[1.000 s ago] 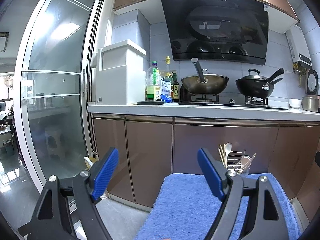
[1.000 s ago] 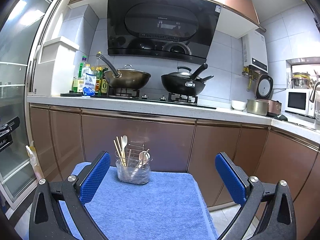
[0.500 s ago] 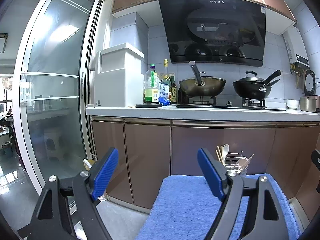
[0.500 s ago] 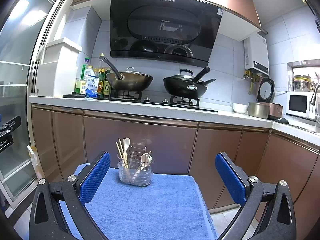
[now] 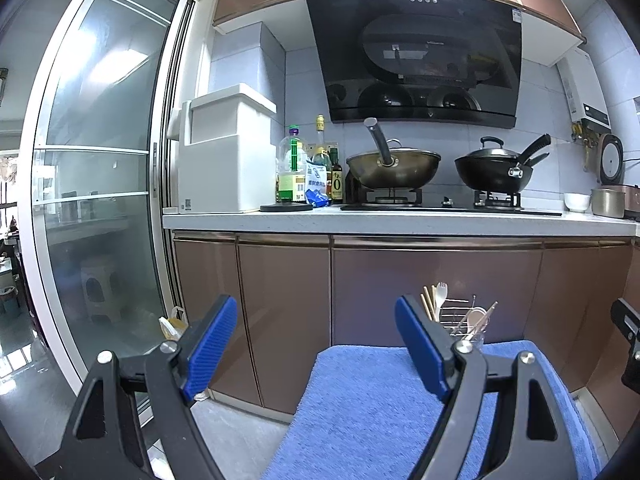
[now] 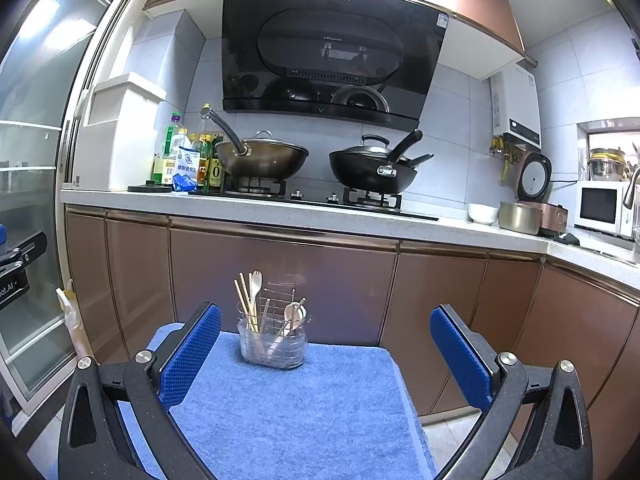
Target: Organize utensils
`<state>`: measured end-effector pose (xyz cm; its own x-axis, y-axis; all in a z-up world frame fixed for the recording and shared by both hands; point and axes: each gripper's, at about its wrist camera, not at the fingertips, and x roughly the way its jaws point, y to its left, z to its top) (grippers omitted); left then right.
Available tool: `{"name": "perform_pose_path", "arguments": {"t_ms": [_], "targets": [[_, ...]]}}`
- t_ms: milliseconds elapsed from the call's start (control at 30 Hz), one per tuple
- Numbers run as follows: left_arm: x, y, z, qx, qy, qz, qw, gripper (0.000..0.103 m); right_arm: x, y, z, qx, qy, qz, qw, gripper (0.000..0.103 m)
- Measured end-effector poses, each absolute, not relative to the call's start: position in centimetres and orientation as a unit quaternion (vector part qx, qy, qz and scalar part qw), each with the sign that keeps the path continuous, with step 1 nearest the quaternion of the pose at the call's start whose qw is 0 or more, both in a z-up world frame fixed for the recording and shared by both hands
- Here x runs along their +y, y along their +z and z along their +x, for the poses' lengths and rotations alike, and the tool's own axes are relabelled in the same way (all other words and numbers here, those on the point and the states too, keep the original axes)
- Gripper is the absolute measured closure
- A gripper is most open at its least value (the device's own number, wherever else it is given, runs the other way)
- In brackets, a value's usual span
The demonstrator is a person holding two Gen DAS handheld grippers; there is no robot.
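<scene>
A clear utensil holder [image 6: 273, 342] with a wire rack stands at the far edge of a blue towel [image 6: 288, 416]. It holds chopsticks [image 6: 244, 302], a pale fork [image 6: 256, 290] and a spoon [image 6: 294, 314]. The holder also shows in the left wrist view [image 5: 464, 320], partly behind my right finger. My right gripper [image 6: 326, 354] is open and empty, above the towel, short of the holder. My left gripper [image 5: 316, 346] is open and empty, at the towel's [image 5: 380, 408] left edge.
Brown cabinet doors [image 6: 280, 280] and a white counter [image 6: 280, 210] stand behind the towel. Two woks [image 6: 264, 158] sit on the stove, with bottles [image 6: 180, 160] to the left. A glass sliding door [image 5: 100, 200] is on the left. A microwave [image 6: 600, 206] is at far right.
Both views have tilted up slightly, so the holder and towel sit lower in frame. Both grippers stay open and nothing on the towel has moved.
</scene>
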<state>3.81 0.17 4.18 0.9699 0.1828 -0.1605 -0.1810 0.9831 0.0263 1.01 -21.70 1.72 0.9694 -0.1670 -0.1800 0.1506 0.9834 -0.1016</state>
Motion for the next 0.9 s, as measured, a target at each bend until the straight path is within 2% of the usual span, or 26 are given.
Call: {"name": "perform_pose_path", "arguments": {"t_ms": [900], "targets": [[-1.1,3.8,3.8,0.09,0.077,0.018,0.993,0.023,-21.9,1.1,0.9,0.101,-0.085,-0.042,0.99,0.0]]}}
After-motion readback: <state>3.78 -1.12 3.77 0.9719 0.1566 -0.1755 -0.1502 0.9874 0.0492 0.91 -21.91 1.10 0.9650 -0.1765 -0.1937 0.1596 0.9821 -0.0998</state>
